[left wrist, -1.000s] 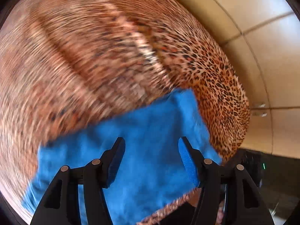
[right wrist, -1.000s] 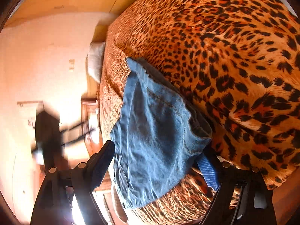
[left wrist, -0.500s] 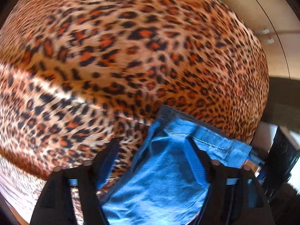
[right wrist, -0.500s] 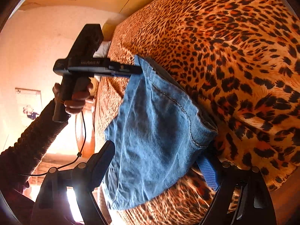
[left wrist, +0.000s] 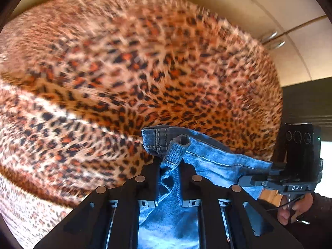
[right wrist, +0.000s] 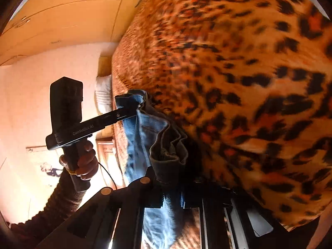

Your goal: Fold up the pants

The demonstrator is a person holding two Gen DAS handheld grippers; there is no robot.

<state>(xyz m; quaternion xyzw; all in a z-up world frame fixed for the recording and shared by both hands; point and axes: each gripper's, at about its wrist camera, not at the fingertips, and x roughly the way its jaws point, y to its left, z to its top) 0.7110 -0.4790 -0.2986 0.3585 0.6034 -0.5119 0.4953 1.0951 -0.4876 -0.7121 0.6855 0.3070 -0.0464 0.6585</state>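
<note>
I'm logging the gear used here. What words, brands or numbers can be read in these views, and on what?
"GenRobot AI": on the side of the left gripper, seen from the right wrist.
"DAS": on the body of the right gripper, seen from the left wrist.
No text is readable on the jeans or the leopard-print bedspread.

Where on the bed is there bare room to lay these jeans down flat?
The leopard-print bedspread lies bare from the denim's edge to the far side by the wardrobe doors, and also off to the left. It is crowded only at the near edge, where the left hand-held gripper and right hand-held gripper pinch the jeans.
</note>
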